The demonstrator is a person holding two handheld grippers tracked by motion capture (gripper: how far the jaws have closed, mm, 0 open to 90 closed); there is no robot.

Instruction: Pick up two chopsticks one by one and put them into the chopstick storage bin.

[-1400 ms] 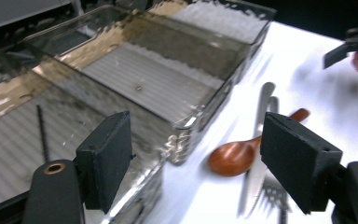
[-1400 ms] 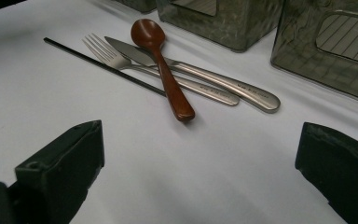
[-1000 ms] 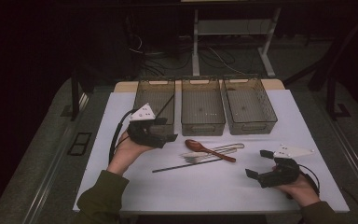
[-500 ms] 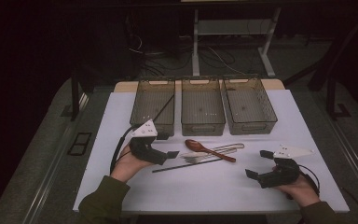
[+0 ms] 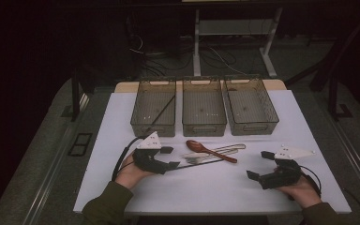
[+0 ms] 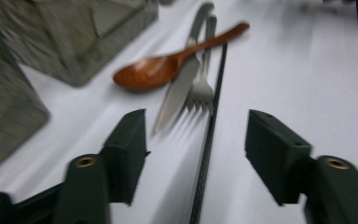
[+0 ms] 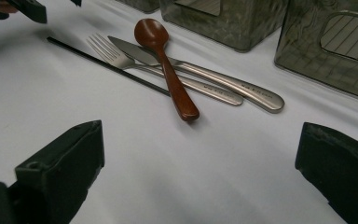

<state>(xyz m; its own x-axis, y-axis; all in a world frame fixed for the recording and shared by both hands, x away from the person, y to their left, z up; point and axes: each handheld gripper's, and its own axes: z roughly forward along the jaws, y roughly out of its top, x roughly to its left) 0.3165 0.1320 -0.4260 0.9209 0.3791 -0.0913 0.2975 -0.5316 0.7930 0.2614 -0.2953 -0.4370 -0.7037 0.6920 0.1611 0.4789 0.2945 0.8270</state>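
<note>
Black left tongs (image 5: 169, 158), jaws just closing but spread, straddle a black chopstick (image 5: 194, 163) on the white surface (image 5: 215, 187); right tongs (image 5: 258, 165) gape empty.
Left gripper view: chopstick (image 6: 208, 135) between jaws, untouched.
Right gripper view: chopstick (image 7: 107, 65) well ahead, beside fork (image 7: 116, 58).

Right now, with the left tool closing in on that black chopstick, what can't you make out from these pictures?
- Chopstick near end: left gripper view, cut off by the bottom edge. The left tool has just been closing, pads not touching it.
- Fork and knife handles: same view, blurred, running out the top edge.
- Left bin: high view, a dark stick inside, too dim to identify.
</note>
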